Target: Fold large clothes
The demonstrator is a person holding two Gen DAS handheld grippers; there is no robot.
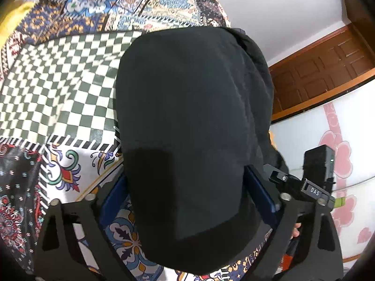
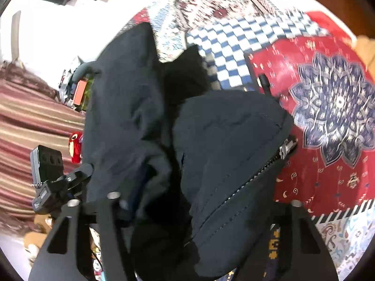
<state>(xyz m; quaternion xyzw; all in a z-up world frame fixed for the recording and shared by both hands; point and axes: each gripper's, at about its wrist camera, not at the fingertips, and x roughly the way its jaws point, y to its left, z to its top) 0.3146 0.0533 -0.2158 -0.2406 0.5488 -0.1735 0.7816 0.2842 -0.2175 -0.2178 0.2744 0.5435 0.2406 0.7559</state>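
Observation:
A black jacket (image 1: 187,107) lies bundled on the patchwork bedspread (image 1: 58,82). In the left wrist view it fills the gap of my left gripper (image 1: 187,194). Both blue pads (image 1: 260,187) lie against its sides, so this gripper is shut on the thick bundle with the jaws wide apart. In the blurred right wrist view the jacket (image 2: 222,140) shows a zipper (image 2: 276,161) along one edge. Its cloth is bunched inside my right gripper (image 2: 204,187) and hides most of both fingers. This gripper looks shut on the cloth.
The bedspread (image 2: 328,105) spreads out beyond the jacket, red patch to the right, checks behind. A brown wooden door (image 1: 316,77) and a white panel with pink flowers (image 1: 339,152) stand right of the bed. Striped red cloth (image 2: 28,128) and a small red toy (image 2: 75,147) lie at the left.

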